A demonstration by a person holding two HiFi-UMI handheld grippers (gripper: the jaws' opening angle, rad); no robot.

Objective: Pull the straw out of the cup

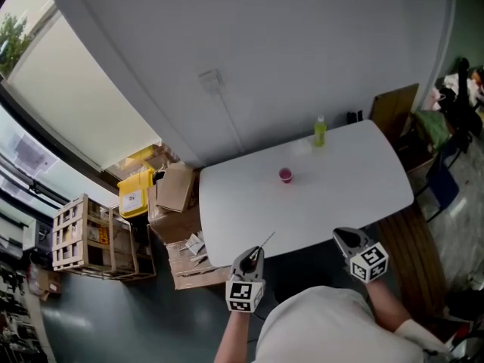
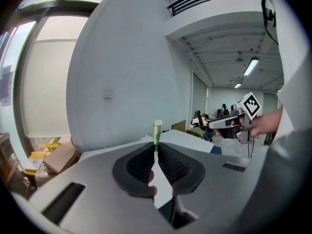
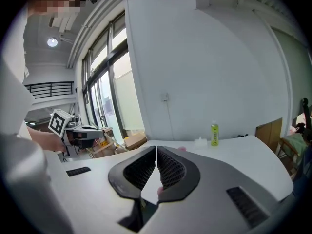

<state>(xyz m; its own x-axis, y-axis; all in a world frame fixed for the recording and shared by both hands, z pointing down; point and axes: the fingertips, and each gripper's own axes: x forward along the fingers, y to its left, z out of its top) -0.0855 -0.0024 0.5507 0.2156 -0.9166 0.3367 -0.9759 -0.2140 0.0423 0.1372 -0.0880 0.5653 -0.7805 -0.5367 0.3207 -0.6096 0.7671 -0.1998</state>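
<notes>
Straw [image 2: 157, 129]: green and white, pinched between my left tongs, one end poking out past the tips; well apart from the cup.
Left tongs [image 2: 156, 145]: clamped on the straw, held off the near edge of the table, close to my body.
Right tongs [image 3: 156, 149]: pressed together with nothing between them, also off the near edge, to the right of the left tongs.
Cup [image 1: 285, 175]: pink, standing near the middle of the table.
Table [image 1: 355, 180]: white, set against the wall.
Bottle [image 1: 320, 131]: green, upright near the far edge, beyond the cup.
Boxes [image 1: 175, 187]: cardboard, on the floor left of the table.
</notes>
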